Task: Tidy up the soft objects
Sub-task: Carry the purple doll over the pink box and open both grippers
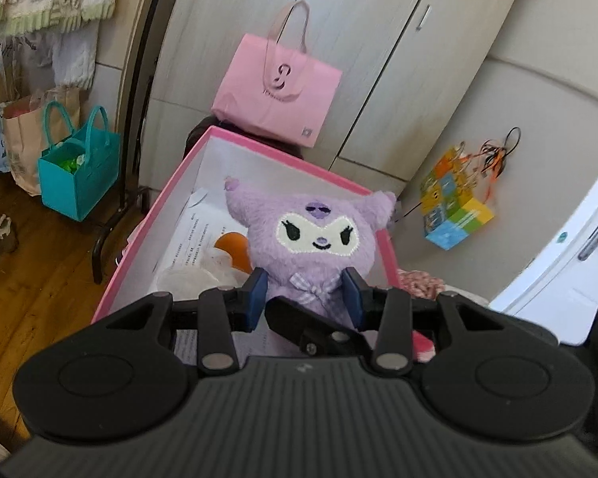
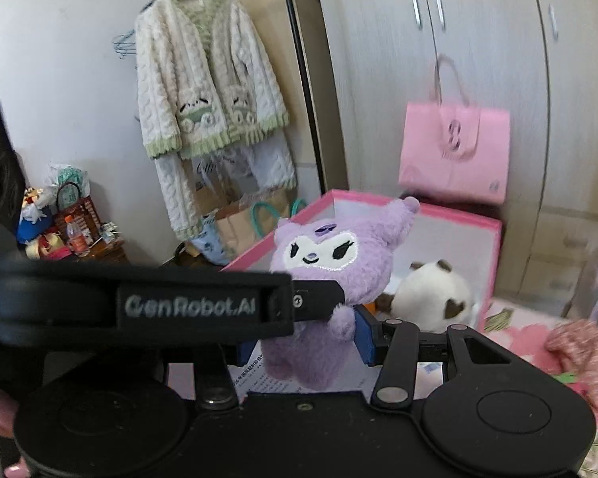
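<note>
Fluffy purple plush toy (image 1: 307, 239), glossy pink paper bag (image 1: 277, 91), matt black plastic gripper (image 1: 306, 296), wooden floor (image 1: 40, 279).

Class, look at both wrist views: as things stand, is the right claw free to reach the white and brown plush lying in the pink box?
Probably not yet. The right claw is shut on the purple plush, as is the left claw, so it is occupied. The white and brown plush lies uncovered in the open pink box.

Purple plush (image 1: 311, 239) clamped between tool (image 1: 307, 294) pads
</note>
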